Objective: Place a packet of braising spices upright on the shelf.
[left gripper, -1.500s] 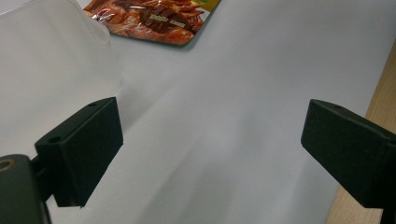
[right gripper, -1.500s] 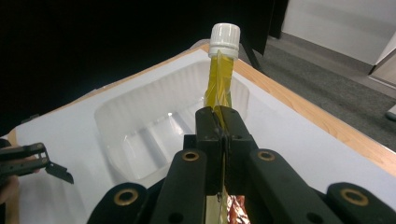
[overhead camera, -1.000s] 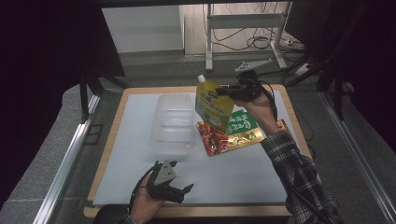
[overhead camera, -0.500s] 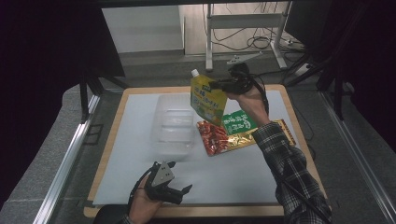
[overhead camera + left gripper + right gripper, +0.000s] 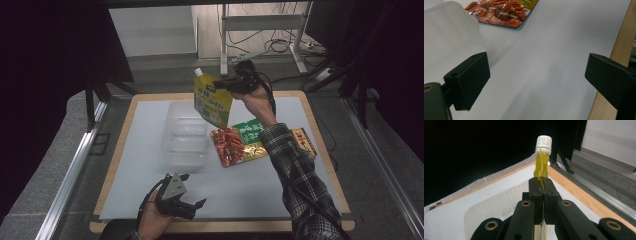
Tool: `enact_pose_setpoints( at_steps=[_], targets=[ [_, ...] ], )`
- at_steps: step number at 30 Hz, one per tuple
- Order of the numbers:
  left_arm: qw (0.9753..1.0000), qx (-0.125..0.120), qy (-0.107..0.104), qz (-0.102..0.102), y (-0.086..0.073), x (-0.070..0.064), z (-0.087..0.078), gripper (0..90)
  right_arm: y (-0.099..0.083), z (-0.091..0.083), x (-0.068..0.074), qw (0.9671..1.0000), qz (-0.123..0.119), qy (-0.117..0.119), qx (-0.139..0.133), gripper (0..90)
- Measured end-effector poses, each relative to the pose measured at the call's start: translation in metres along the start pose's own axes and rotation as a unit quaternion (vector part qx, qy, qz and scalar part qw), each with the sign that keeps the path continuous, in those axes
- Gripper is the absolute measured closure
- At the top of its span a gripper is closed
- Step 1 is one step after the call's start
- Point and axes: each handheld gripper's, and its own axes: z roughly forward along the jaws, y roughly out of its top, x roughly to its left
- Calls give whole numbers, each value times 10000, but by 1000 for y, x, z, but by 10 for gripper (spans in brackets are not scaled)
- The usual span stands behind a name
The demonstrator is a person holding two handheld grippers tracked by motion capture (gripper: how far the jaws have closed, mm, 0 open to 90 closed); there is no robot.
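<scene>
A white mat on a wood-edged table (image 5: 320,150) is carrying the whole job. On its middle a clear plastic container (image 5: 186,142) is sitting open and empty, and just to its right several flat snack packets are lying together: a red one (image 5: 231,146) nearest the container, a green one (image 5: 251,131) behind it, and a red-and-yellow one (image 5: 303,142) partly under the person's plaid sleeve (image 5: 295,165).

The right gripper (image 5: 229,84) is holding a yellow spouted pouch (image 5: 212,102) in the air, above the far right corner of the container. Its jaws are pinched tight on the pouch's upper edge just below the white screw cap (image 5: 543,144), and the pouch is hanging down, somewhat tilted. In the right gripper view the container's rim (image 5: 481,207) is lying directly beneath.

The left gripper (image 5: 181,204) is resting near the table's front edge with its jaws spread wide and nothing between them; the container's near corner (image 5: 451,32) is sitting just beyond one finger.

The step in hand looks like carrying the pouch to the container. Next, the right gripper probably needs to be moving a little further left over the opening, lowering until the pouch bottom is resting inside, then releasing.
</scene>
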Motion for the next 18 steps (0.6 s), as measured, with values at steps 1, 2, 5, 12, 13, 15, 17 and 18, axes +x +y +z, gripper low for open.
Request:
enact_pose_setpoints(
  at_steps=[1, 2, 5, 12, 13, 15, 17, 18],
  targets=[
    [10000, 3, -6, 6, 0, 0, 0, 55, 2, 2, 0, 10000, -1, 10, -20, 872],
    [10000, 6, -4, 16, 0, -1, 0, 55, 3, 4, 1, 10000, -6, 21, -25, 872],
    [10000, 10, -8, 23, 0, -1, 0, 55, 6, 8, 1, 10000, -36, 35, -29, 872],
    [10000, 30, -28, 19, 0, 0, 0, 55, 15, 27, 0, 9999, -127, 75, -60, 872],
    [10000, 30, -28, 19, 0, 0, 0, 55, 15, 30, 0, 9998, -137, 92, -61, 872],
    [10000, 7, -62, -5, 0, 0, 0, 54, 15, 36, -1, 9998, -141, 96, -48, 872],
    [10000, -21, -89, -23, 0, 0, 0, 54, 16, 40, -2, 9999, -131, 90, -26, 872],
    [9999, -35, -105, -32, 0, 1, 0, 53, 16, 43, -2, 9999, -140, 99, -16, 872]
  ],
)
